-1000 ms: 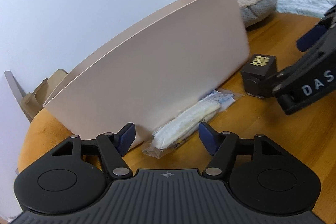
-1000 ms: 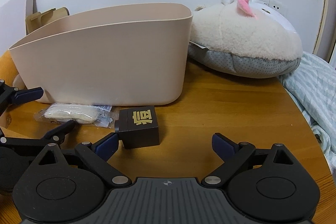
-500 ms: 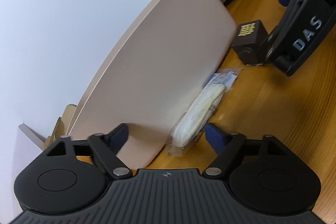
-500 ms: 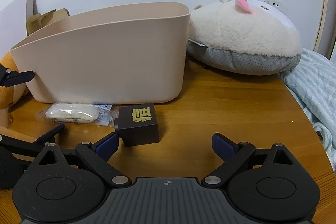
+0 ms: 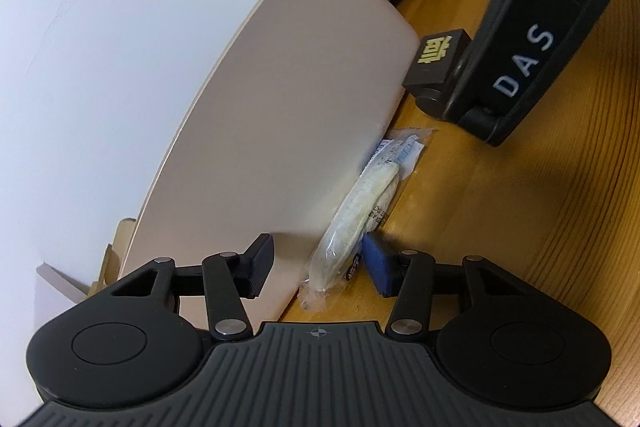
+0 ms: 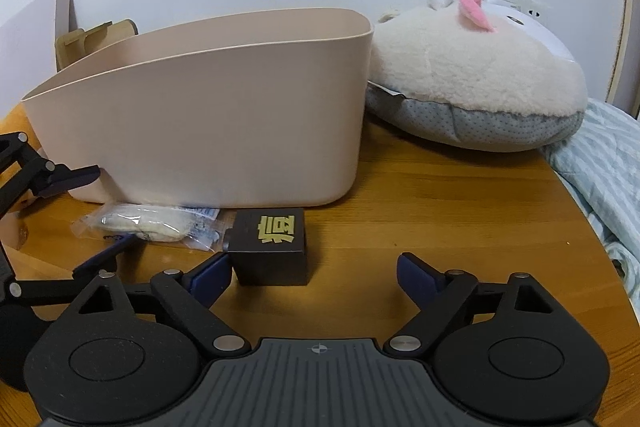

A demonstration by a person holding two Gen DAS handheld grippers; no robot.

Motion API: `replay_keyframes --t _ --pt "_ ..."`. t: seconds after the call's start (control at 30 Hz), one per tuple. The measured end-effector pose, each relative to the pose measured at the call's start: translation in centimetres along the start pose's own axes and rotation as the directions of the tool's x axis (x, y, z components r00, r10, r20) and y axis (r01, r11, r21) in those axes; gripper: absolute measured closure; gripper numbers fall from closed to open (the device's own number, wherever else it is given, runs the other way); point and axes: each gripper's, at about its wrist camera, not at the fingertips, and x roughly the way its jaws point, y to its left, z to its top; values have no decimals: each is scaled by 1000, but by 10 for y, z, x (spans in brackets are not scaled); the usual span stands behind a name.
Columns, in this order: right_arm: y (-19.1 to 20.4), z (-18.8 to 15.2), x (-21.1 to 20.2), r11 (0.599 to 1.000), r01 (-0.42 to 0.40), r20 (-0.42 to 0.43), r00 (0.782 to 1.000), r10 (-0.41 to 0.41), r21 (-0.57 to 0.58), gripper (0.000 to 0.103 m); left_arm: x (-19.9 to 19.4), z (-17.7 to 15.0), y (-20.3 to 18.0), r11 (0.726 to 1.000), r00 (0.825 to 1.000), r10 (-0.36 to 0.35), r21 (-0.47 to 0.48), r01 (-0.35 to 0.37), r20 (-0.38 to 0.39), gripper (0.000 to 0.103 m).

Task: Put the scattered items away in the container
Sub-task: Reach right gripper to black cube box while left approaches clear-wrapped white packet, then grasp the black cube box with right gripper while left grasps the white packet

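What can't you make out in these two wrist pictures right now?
- Inside of the beige bin: both views sit too low, so its own wall hides the contents.
- Print on the clear snack packet: too small in both views.
- Black cube: in the left wrist view the right gripper covers part of it.
- Plush toy: cropped by the left wrist view's top edge.

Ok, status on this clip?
Left gripper open around clear-wrapped pale packet. Right gripper open at black gold-lettered cube. Beige plastic bin crowds packet.
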Motion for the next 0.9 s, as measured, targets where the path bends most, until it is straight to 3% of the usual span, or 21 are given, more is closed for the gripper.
replay_keyframes --t 0.37,0.47,0.5,0.6,0.7,0.77,0.9 --pt "2 -2 4 1000 -2 -13 1000 2 -10 15 -5 -5 8 994 1000 -18 109 17 14 54" --pt "2 -2 5 1000 -6 -14 1000 6 -8 19 -5 -6 4 990 1000 -26 138 24 14 73" --pt "2 -2 5 1000 -4 -12 1000 4 -10 19 -5 -6 1 988 999 -32 152 30 12 86" --pt "4 -2 6 1000 -2 -10 1000 2 -22 25 -5 -6 0 988 1000 -20 150 19 9 88" --pt "5 0 8 999 -9 -3 1000 9 -37 46 -6 -8 7 991 999 -28 135 25 18 88" --pt "7 2 9 998 -11 0 1000 11 -54 67 -7 -10 9 992 999 -26 127 23 26 88" --pt "5 2 9 998 -33 4 999 33 -47 67 -10 -11 13 994 999 -17 112 14 27 89"
